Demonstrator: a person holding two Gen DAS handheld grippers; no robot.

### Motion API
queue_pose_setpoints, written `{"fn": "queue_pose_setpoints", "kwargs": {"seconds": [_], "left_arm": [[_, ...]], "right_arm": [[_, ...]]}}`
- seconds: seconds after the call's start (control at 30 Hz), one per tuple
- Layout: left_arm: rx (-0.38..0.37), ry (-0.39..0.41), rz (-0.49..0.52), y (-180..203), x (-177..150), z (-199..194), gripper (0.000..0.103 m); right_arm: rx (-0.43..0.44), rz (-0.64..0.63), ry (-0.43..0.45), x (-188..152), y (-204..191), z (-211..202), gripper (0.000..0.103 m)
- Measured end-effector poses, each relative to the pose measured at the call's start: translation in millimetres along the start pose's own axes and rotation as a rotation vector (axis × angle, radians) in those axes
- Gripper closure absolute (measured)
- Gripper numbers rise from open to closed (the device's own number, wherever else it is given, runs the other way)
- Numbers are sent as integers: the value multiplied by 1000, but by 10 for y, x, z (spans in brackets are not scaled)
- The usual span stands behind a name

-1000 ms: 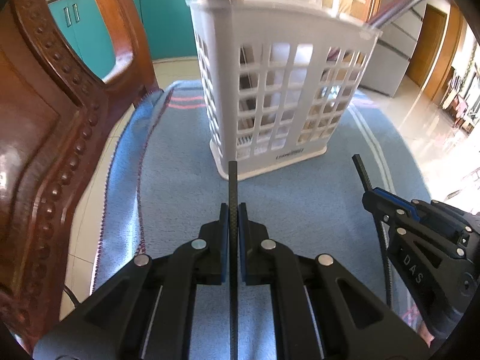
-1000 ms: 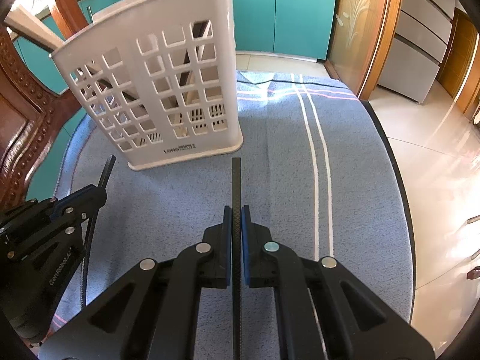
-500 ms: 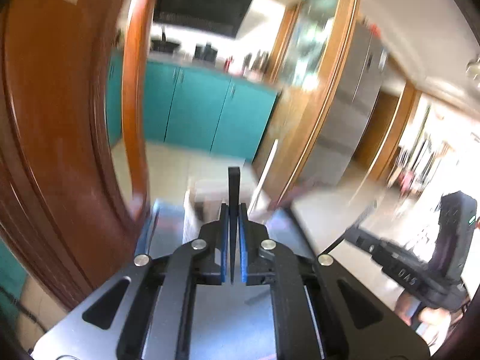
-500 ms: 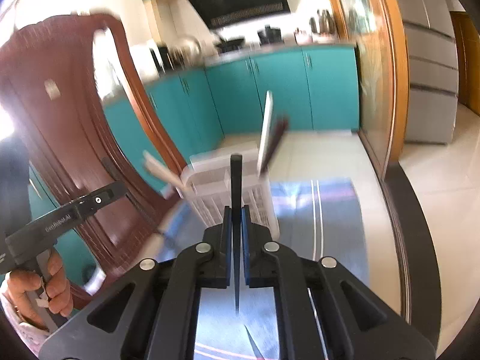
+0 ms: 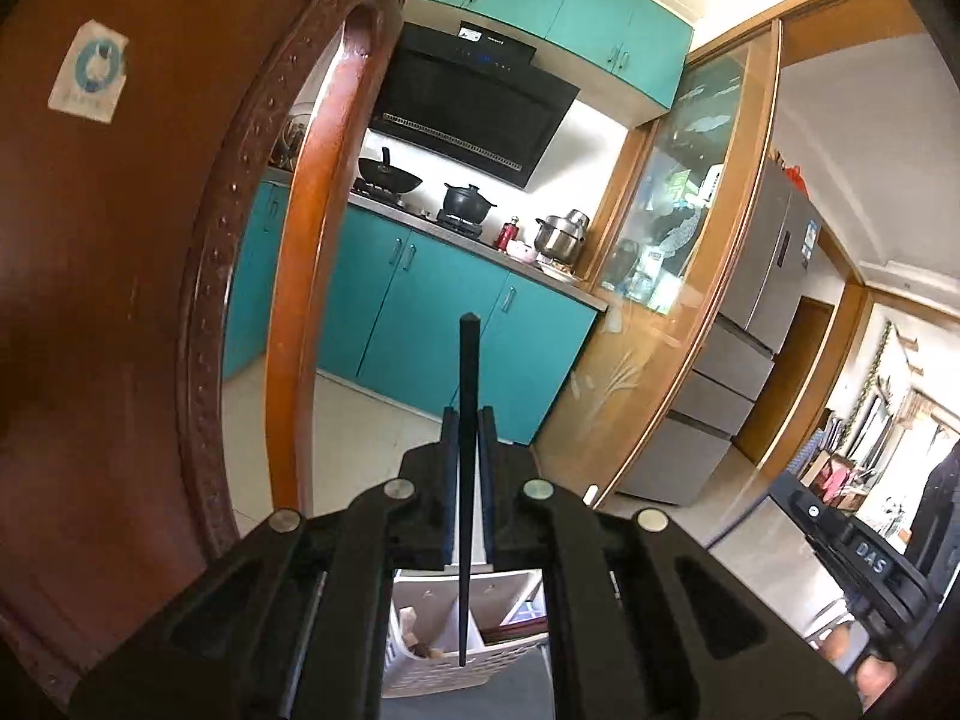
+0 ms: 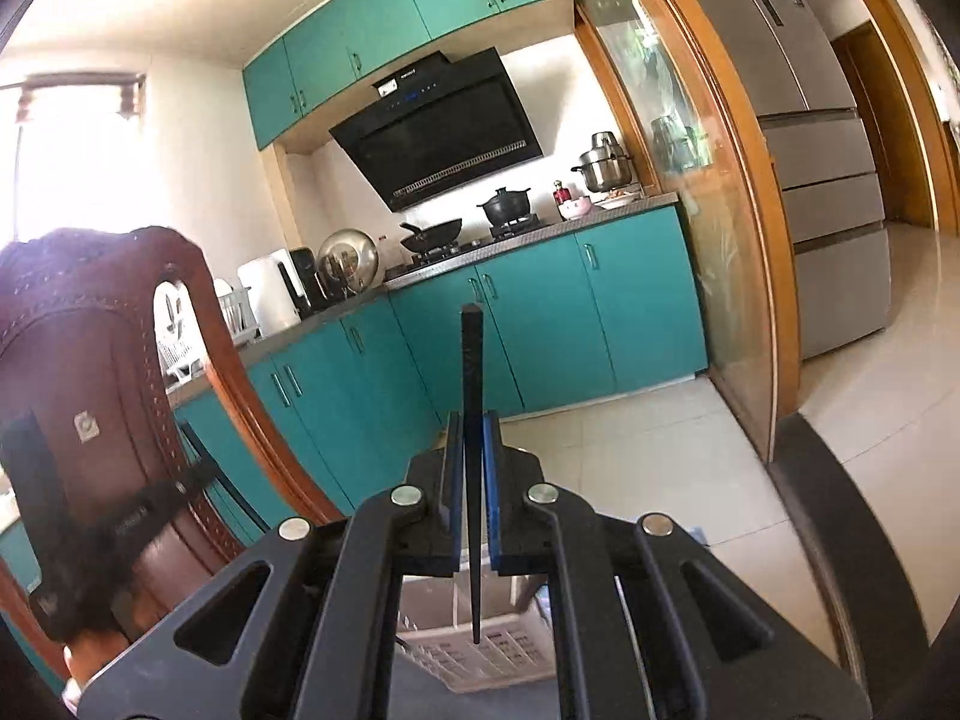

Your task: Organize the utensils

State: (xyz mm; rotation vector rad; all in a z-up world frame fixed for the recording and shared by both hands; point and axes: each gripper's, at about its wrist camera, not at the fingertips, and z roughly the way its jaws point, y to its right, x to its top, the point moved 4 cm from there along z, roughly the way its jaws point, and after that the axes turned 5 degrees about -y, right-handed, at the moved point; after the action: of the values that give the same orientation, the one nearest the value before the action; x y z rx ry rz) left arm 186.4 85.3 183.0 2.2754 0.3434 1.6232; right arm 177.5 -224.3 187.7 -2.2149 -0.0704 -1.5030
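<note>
The left gripper [image 5: 467, 480] is gripping a black chopstick [image 5: 467, 372] between closed jaws, angled upward; below it the white utensil basket [image 5: 456, 669] is showing a divider and utensil tips inside. Only this view is catching a blue round sticker [image 5: 89, 73] on the wooden chair back [image 5: 108, 300], and "DAS" lettering on the right gripper [image 5: 864, 558]. The right wrist view is showing that right gripper [image 6: 474, 480] pinching a second chopstick [image 6: 472, 390] above the basket [image 6: 480, 654], which is resting on a blue cloth; teal cabinets [image 6: 600, 312], a black range hood [image 6: 438, 126] and a steel fridge [image 6: 816, 120] are filling the kitchen.
</note>
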Motion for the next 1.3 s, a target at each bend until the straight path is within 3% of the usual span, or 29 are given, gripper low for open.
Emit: {"fn": "queue_pose_setpoints", "kwargs": {"seconds": [0.13,0.2,0.27,0.37,0.5,0.63,0.73,0.77,0.8,0.83,0.87,0.9,1.0,1.03,1.17,1.3], "left_arm": [[-19,94,-35,-73,107,-76,96],[-29,126,-55,-90,108,-144,96],[-2,151,-61,-87,92,-147,96],[89,173,13,-26,17,-50,96],[133,96,81,14,-209,192,96],[167,22,145,52,-471,348,96],[139,-15,139,56,-557,335,96],[128,-18,136,54,-566,318,92],[110,-21,136,64,-576,267,80],[90,-22,137,78,-588,208,72],[76,-22,139,101,-594,180,56],[64,-20,144,121,-612,124,47],[62,-24,192,169,-753,-114,32],[77,-19,210,158,-839,-200,31],[142,-38,288,52,-1280,-432,20],[155,-127,274,-66,-1644,-565,16]], "right_arm": [[-17,-17,65,-35,-31,91,96],[-35,-39,42,-105,-47,191,96],[-42,-60,8,-175,-56,335,96],[-46,-109,-46,-330,-113,493,96],[-58,-175,-99,-610,-191,551,96],[-53,-141,-143,-815,-117,548,96],[-64,-134,-154,-882,-92,481,93],[-62,-132,-153,-891,-92,452,84],[-60,-128,-149,-898,-93,399,77],[-56,-122,-144,-900,-76,355,63],[-36,-116,-136,-946,-68,247,58],[-20,-123,-136,-991,-65,178,56],[-49,-195,-103,-1202,-2,-83,44],[-88,-214,-101,-1352,80,-182,37],[-122,-202,-227,-1770,284,-281,29],[-149,-257,-257,-1971,239,-374,20]]}}
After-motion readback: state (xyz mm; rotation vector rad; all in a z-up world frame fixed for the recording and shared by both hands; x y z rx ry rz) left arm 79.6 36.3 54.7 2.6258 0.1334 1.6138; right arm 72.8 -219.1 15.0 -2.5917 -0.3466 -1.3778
